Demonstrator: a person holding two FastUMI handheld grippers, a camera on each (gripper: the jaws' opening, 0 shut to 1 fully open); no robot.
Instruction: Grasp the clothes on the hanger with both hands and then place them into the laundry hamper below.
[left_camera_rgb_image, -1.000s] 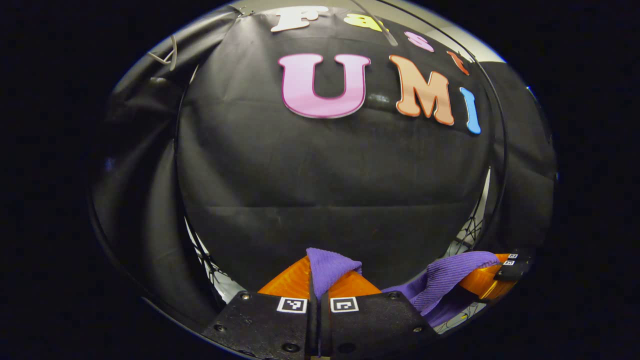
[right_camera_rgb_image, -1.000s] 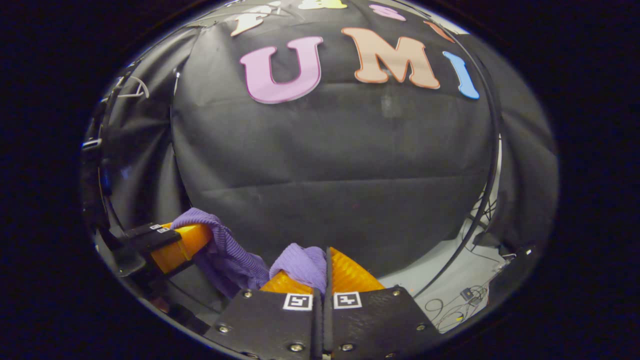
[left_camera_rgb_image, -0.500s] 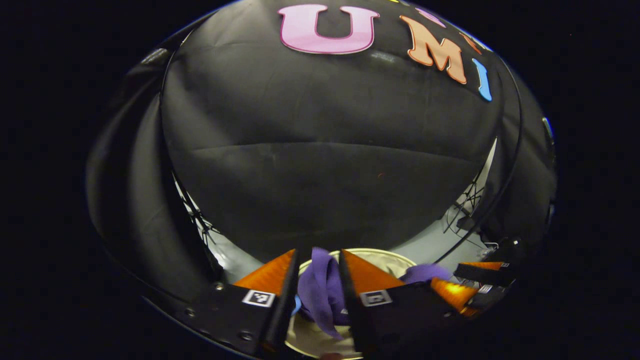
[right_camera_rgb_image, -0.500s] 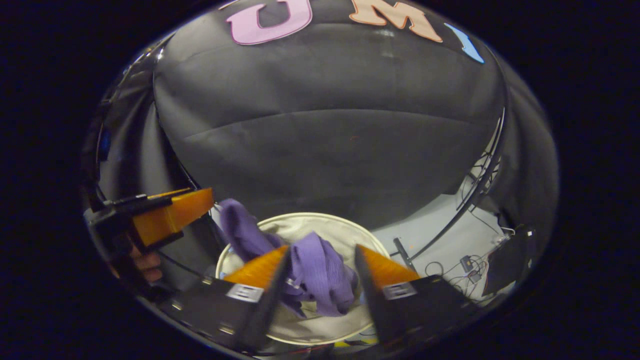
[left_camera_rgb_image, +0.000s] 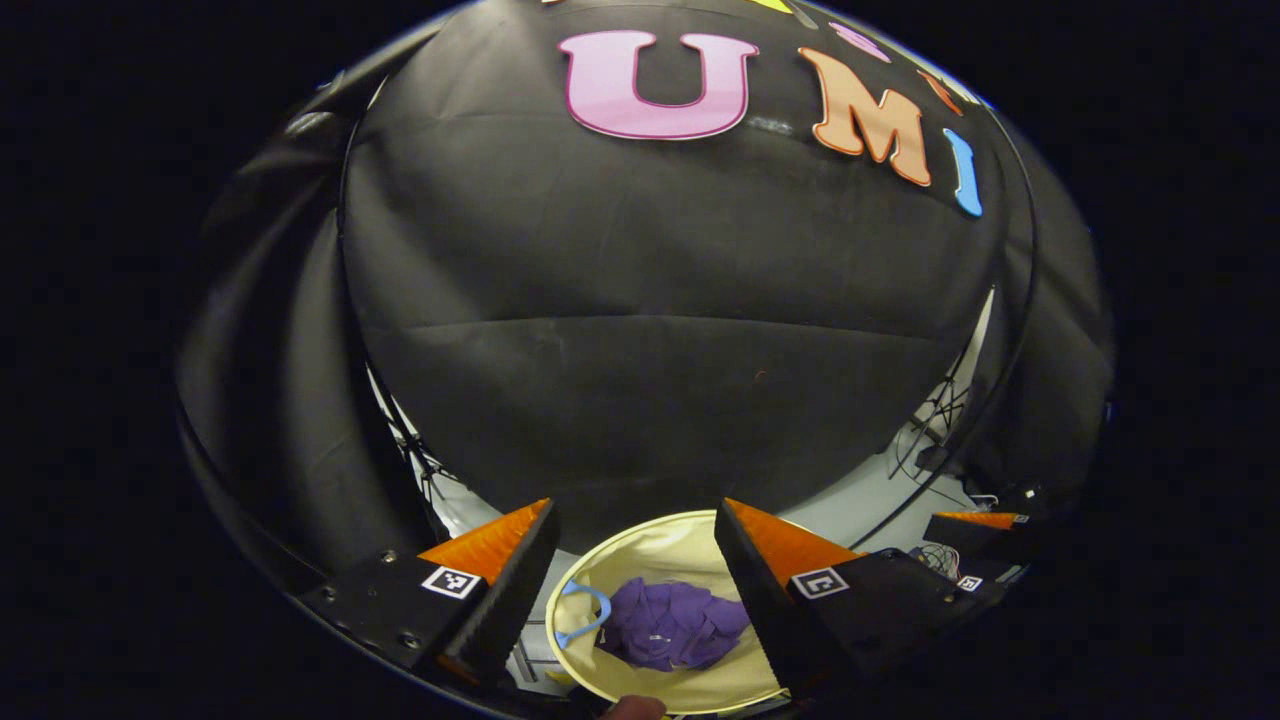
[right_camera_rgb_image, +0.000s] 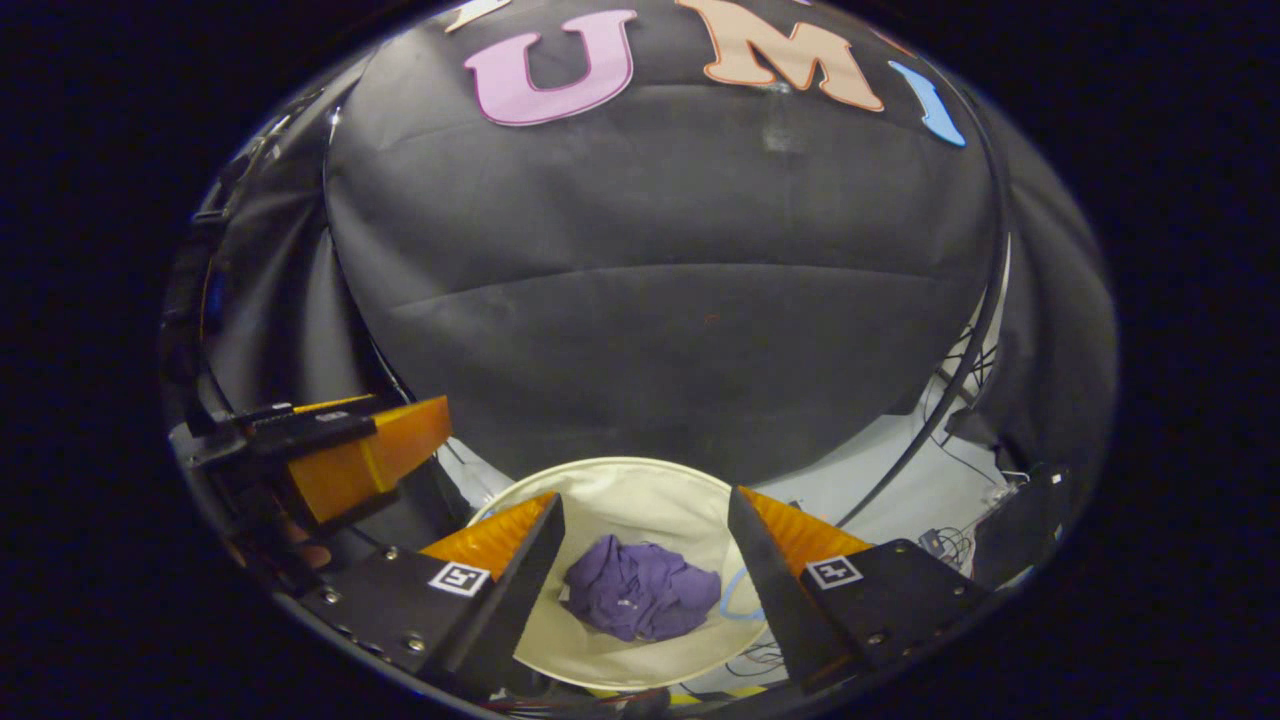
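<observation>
Lying below spread fingers (left_camera_rgb_image: 500, 545): clothes (left_camera_rgb_image: 672, 626).

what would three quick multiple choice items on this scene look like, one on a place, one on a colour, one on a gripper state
1. Where is the garment?
A. on a hanger
B. inside the hamper
C. between the left gripper's fingers

2. What colour is the garment?
A. purple
B. green
C. white

3. How do both grippers stand?
A. both shut
B. both open
C. one open, one shut

Answers:
1 B: the garment lies crumpled on the floor of the cream hamper.
2 A: it shows purple in both views.
3 B: the left gripper and the right gripper each have fingers spread wide, holding nothing.
</observation>
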